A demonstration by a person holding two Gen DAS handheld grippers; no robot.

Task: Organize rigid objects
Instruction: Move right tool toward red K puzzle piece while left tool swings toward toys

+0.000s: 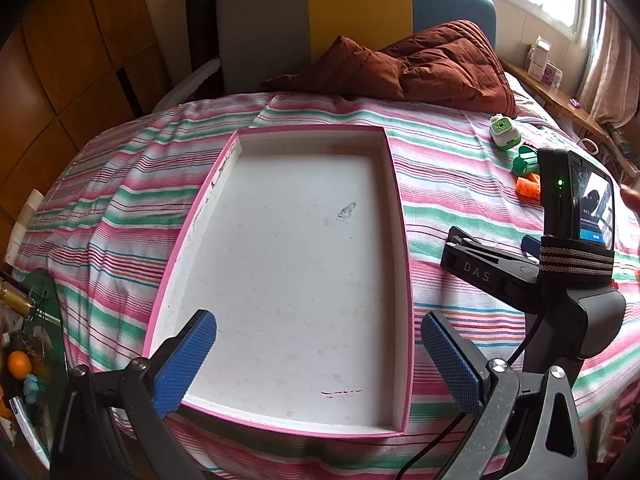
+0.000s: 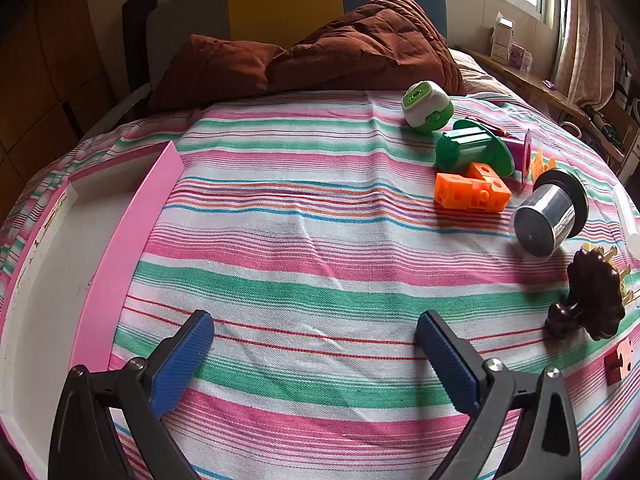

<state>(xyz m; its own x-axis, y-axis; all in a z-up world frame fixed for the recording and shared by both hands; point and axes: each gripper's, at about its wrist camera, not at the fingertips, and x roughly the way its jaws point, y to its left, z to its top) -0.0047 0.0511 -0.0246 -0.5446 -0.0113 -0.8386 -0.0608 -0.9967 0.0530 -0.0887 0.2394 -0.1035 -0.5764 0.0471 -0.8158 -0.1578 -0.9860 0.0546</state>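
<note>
So nothing's been picked up yet: left gripper [image 1: 318, 364] hangs w/ fingers wide apart over the near end of the pink-rimmed tray [image 1: 403, 240], nothing between them, and right gripper [image 2: 314, 356] is likewise spread apart and holding nothing, over bare striped bedsheet [image 2: 280, 248] just right of the tray wall. Tray looks to have nothing in it. Task items sit in a loose cluster well off to the right on the sheet: dark brown figurine [image 2: 592, 300] nearest, then silver cylinder [image 2: 548, 220] on its side, orange block [image 2: 472, 194], green spool [image 2: 472, 152], and green-white toy [image 2: 426, 106] furthest back, near the brown quilt [image 2: 340, 48]. Risks, prob: cylinder and spool are lying on their round sides on soft bedding, so a nudge from one finger could roll them away; orange block touches the spool, so grabbing one may drag the other; figurine's uneven shape could slip from flat pads; and the light tray might shift on the sheet if bumped during a drop.
</note>
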